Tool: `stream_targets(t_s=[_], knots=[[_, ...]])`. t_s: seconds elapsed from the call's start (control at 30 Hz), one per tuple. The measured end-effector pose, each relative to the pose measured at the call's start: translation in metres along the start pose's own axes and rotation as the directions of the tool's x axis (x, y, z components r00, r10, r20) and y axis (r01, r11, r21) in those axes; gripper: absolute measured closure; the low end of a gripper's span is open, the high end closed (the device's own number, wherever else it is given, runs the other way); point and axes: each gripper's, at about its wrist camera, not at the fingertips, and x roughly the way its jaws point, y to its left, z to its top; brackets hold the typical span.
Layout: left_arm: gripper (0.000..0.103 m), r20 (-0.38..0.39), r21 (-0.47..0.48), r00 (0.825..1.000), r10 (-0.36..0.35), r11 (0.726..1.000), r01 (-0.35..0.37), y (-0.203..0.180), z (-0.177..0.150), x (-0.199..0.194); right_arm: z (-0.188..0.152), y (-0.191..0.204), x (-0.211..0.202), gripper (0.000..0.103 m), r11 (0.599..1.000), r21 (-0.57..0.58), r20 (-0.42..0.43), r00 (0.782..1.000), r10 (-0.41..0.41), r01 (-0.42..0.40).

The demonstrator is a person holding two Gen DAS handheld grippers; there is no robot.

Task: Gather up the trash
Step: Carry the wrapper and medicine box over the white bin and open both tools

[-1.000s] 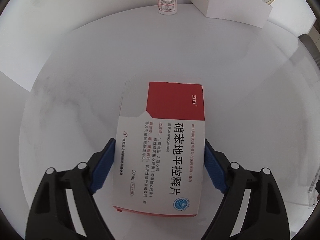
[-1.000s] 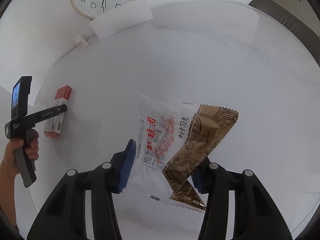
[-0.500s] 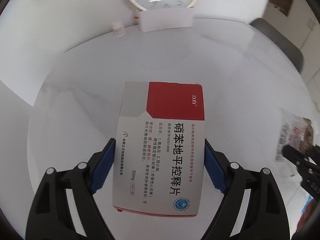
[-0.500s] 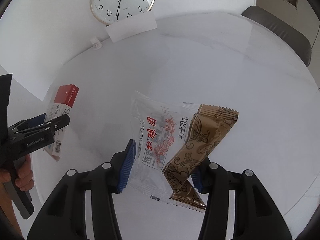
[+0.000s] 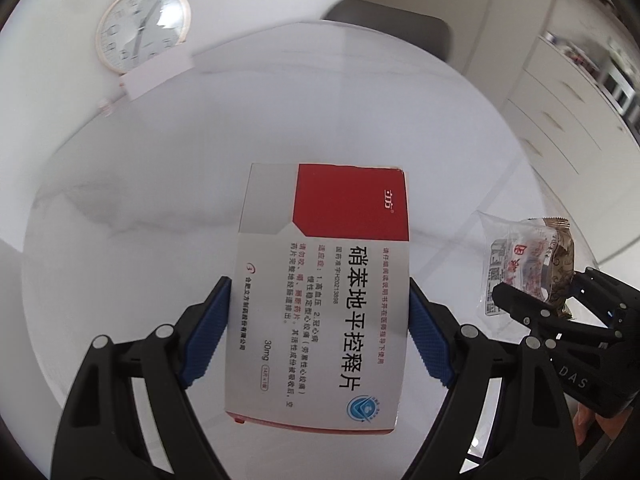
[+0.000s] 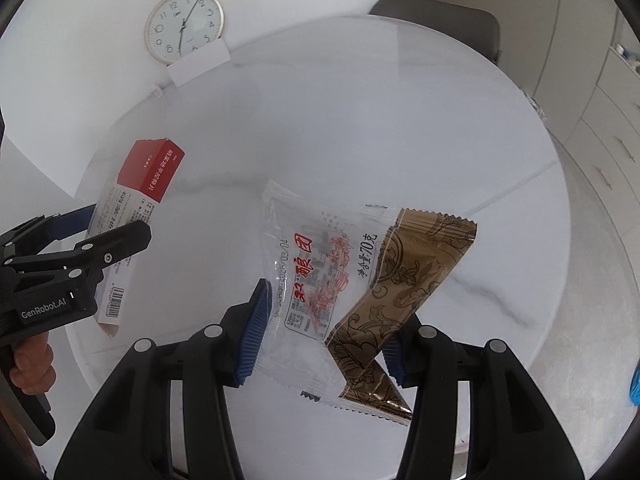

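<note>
My left gripper [image 5: 318, 334] is shut on a red and white medicine box [image 5: 324, 292], its blue pads pressing the box's two long sides above the round white table [image 5: 280, 112]. My right gripper [image 6: 326, 330] is shut on two snack wrappers together: a clear printed wrapper [image 6: 308, 276] and a brown patterned wrapper [image 6: 412, 268]. In the right wrist view the left gripper [image 6: 84, 236] with the medicine box [image 6: 136, 204] is at the left, held by a hand [image 6: 30, 364]. In the left wrist view the right gripper [image 5: 532, 300] and its wrappers [image 5: 524, 256] are at the right edge.
A wall clock [image 6: 184, 26] leans at the table's far edge with a white card [image 6: 198, 62] in front and a small white bottle [image 6: 155, 91] beside it. A grey chair [image 6: 440, 16] stands behind the table. White cabinets [image 6: 592, 92] fill the right side.
Both grippers have swung sideways and risen a little with their loads still held. The clock slid left in both views, the chair and cabinets came into sight, and each gripper now appears in the other's view.
</note>
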Motion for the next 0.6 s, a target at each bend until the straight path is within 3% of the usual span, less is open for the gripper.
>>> stream_targets(t_s=[0.13, 0.27, 0.43, 0.6], knots=[[0.023, -0.038, 0.029, 0.996, -0.076, 0.997, 0.077, -0.093, -0.026, -0.003, -0.053, -0.074, -0.043, 0.052, 0.997, 0.058, 0.000, 0.999, -0.043, 0.043], [0.023, -0.046, 0.061, 0.994, -0.103, 0.993, 0.106, -0.169, -0.048, -0.006, -0.095, -0.138, -0.067, 0.052, 0.992, 0.104, -0.013, 0.997, -0.076, 0.077], [0.023, -0.066, 0.107, 0.992, -0.112, 0.987, 0.119, -0.231, -0.065, -0.006, -0.128, -0.192, -0.083, 0.052, 0.986, 0.142, -0.029, 0.996, -0.085, 0.089], [0.023, -0.066, 0.167, 0.994, -0.085, 0.981, 0.095, -0.270, -0.075, -0.009, -0.146, -0.220, -0.087, 0.051, 0.982, 0.169, -0.020, 0.997, -0.077, 0.080]])
